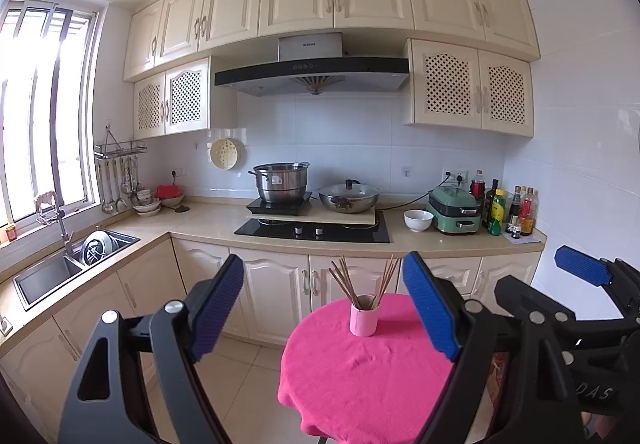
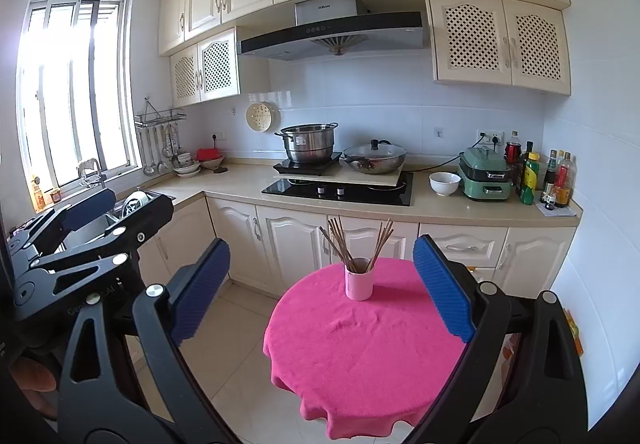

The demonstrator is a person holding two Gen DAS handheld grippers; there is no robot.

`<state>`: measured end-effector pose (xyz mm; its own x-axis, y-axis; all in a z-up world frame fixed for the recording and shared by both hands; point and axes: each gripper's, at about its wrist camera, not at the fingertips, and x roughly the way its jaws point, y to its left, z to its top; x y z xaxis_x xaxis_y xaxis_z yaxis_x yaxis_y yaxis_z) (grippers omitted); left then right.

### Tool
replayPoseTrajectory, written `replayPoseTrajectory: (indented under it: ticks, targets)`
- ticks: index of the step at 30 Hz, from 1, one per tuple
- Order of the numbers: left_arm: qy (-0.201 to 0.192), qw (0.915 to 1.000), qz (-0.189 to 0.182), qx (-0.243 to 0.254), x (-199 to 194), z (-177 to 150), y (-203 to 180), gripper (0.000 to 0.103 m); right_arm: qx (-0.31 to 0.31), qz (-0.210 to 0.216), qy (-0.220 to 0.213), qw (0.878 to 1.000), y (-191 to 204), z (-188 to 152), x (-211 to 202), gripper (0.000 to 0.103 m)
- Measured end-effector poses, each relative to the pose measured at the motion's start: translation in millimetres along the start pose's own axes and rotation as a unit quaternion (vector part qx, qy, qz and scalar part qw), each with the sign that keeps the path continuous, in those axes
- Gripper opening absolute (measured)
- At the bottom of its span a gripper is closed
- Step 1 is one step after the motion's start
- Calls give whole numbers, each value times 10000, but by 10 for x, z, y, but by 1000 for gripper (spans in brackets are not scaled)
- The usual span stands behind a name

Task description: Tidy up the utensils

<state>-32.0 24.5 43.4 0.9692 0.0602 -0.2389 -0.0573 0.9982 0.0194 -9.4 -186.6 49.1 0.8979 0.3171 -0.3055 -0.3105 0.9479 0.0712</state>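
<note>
Nearest us, our left gripper [image 1: 324, 308] and right gripper [image 2: 322, 290] both gape wide, grasping nothing, their bases cut off below. Between the fingers we see the chopsticks [image 2: 352, 244] standing in a pink cup [image 2: 359, 280] at the far edge of the pink-clothed table [image 2: 360, 356], whose near half lies bare; cabinets [image 2: 296, 244] stand behind.

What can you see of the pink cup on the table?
The cup is a small plain cylinder, pale pink outside and open at the top, matte like plastic or ceramic. It stands upright on the pink tablecloth, toward the table's far edge. Brown chopsticks stand in it, leaning on its rim and fanned into two bunches, one tilting left and one right. Only the cloth and the chopsticks touch it. Both grippers are open, short of it, and it shows between their pads in each wrist view.
</note>
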Motion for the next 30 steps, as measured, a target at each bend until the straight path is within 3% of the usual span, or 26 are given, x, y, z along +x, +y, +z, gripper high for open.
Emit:
replayPoseTrajectory:
  ticks: [30]
  targets:
    - [-3,10000,15,5,-8,2,-10,81,14,9,30,10000,-8,9,30,91]
